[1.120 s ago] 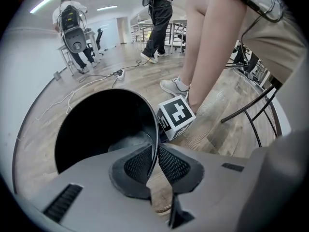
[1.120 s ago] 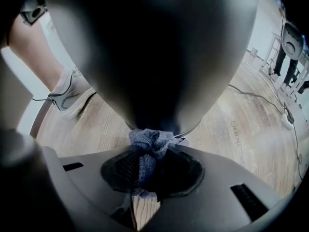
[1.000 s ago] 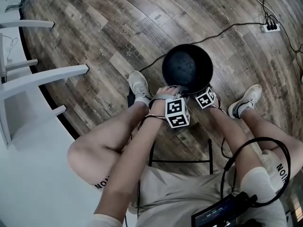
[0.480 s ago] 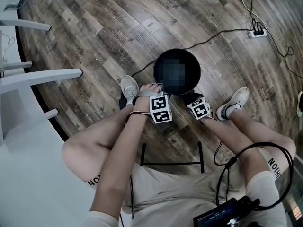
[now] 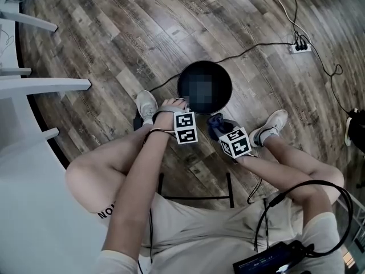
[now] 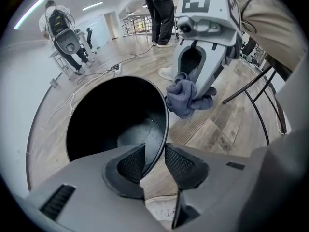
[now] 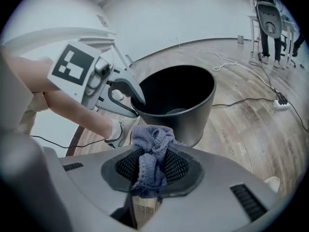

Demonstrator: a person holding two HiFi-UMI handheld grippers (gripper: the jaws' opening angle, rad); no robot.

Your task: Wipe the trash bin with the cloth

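The black round trash bin (image 5: 179, 80) stands on the wood floor between the person's feet. My left gripper (image 5: 183, 103) points steeply down at the bin's near rim. In the left gripper view the thin rim (image 6: 161, 129) runs between the pads of that gripper (image 6: 154, 151); its jaws have just been opening, and a gap shows on both sides of the rim. My right gripper (image 5: 220, 128) hangs beside the bin's near right side, apart from it. It is shut on a bunched blue-grey cloth (image 7: 152, 141), also visible as the cloth (image 6: 184, 100).
A white chair (image 5: 45, 85) stands at the left. Cables run across the floor to a power strip (image 5: 301, 46) at the upper right. White shoes (image 5: 146, 103) flank the bin, and a black stool frame (image 5: 195, 196) sits under the person.
My right gripper has lifted the cloth up and away from the bin's near wall, toward the right. The left gripper has stayed at the rim.
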